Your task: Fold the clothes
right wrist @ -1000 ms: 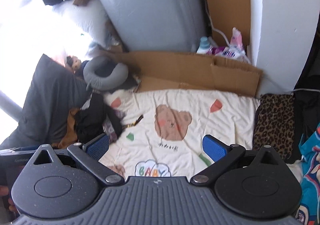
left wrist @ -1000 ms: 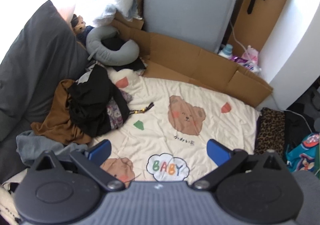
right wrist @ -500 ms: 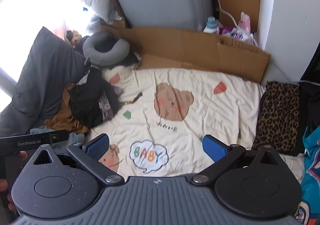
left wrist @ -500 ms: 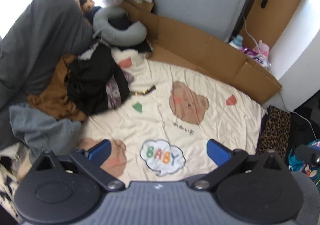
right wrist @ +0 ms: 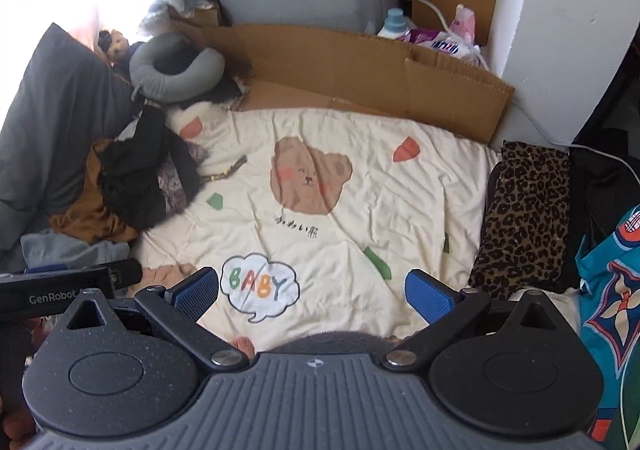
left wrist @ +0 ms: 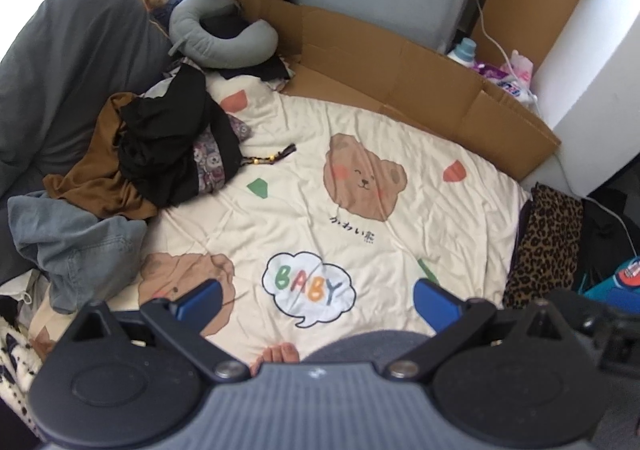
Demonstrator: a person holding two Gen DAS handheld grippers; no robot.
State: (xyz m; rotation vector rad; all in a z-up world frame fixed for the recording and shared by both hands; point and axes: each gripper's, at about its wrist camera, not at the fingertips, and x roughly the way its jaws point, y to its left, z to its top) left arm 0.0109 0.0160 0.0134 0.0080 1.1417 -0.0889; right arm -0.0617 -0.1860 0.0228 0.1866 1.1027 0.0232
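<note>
— Left wrist view: how is my left gripper (left wrist: 318, 296) sitting?
— It hangs over the cream bear blanket (left wrist: 320, 189), tilted down, fingers spread wide with nothing between them.
— And the right gripper (right wrist: 312, 292)?
— It has the same pose beside it, also spread and empty, above the "BABY" print.
— Where are the clothes?
— I see the clothes pile (left wrist: 160, 153) heaped at the blanket's left edge against the grey cushion (left wrist: 76, 49), well apart from both grippers.
</note>
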